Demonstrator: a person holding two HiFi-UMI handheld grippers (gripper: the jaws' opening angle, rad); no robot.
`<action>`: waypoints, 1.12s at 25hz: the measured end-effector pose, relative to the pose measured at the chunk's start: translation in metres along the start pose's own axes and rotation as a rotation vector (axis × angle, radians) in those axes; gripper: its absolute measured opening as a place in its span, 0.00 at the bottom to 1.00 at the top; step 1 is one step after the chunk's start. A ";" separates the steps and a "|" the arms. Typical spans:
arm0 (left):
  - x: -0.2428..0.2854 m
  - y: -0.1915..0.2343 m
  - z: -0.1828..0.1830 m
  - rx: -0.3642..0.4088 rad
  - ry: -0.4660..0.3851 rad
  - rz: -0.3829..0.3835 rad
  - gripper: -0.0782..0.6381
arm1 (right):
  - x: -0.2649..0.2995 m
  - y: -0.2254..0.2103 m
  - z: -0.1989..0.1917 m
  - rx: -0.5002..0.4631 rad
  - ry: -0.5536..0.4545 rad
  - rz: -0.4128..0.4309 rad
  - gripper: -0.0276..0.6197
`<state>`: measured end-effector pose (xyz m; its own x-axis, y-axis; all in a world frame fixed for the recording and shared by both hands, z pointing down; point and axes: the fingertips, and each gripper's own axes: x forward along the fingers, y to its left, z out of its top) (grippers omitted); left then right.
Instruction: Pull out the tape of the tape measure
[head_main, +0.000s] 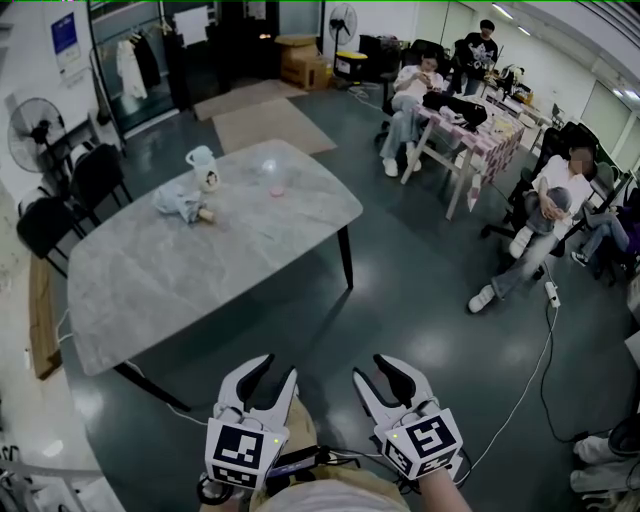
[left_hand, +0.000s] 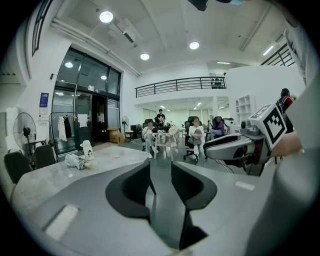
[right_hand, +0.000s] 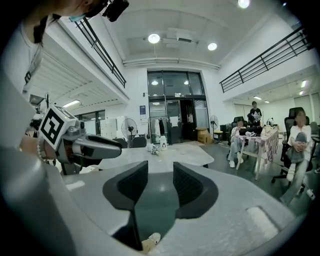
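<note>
Floor: a dark grey glossy floor (head_main: 420, 300) is seen under everything, with seated people at its far side.
Table: a grey marble-topped table (head_main: 150, 290) with dark legs is set well ahead of both grippers.
Left gripper: the white left gripper (head_main: 277, 372) is held low over the floor, short of the table; its jaws are spread, with only air between them.
Right gripper: the white right gripper (head_main: 372, 372) is held beside it; its jaws are spread and empty.
Cloth: a crumpled grey cloth (head_main: 178, 204) is laid near the table's far end.
Jug: a white jug (head_main: 203, 167) is stood upright just behind the cloth.
Tape measure: it cannot be made out in any view.
</note>
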<state>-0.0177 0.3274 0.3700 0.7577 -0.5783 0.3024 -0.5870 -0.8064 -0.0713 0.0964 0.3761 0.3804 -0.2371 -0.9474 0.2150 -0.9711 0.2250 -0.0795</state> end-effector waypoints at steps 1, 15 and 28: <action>0.005 0.005 0.000 -0.001 0.001 0.000 0.29 | 0.006 -0.002 0.000 0.001 0.001 0.000 0.28; 0.072 0.089 0.021 -0.015 0.020 0.000 0.30 | 0.105 -0.035 0.030 0.019 0.032 0.006 0.28; 0.125 0.176 0.043 -0.031 0.029 -0.009 0.30 | 0.199 -0.052 0.067 0.013 0.059 0.003 0.28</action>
<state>-0.0141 0.1083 0.3541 0.7547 -0.5670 0.3301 -0.5891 -0.8071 -0.0395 0.1019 0.1609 0.3621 -0.2411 -0.9316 0.2719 -0.9702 0.2241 -0.0927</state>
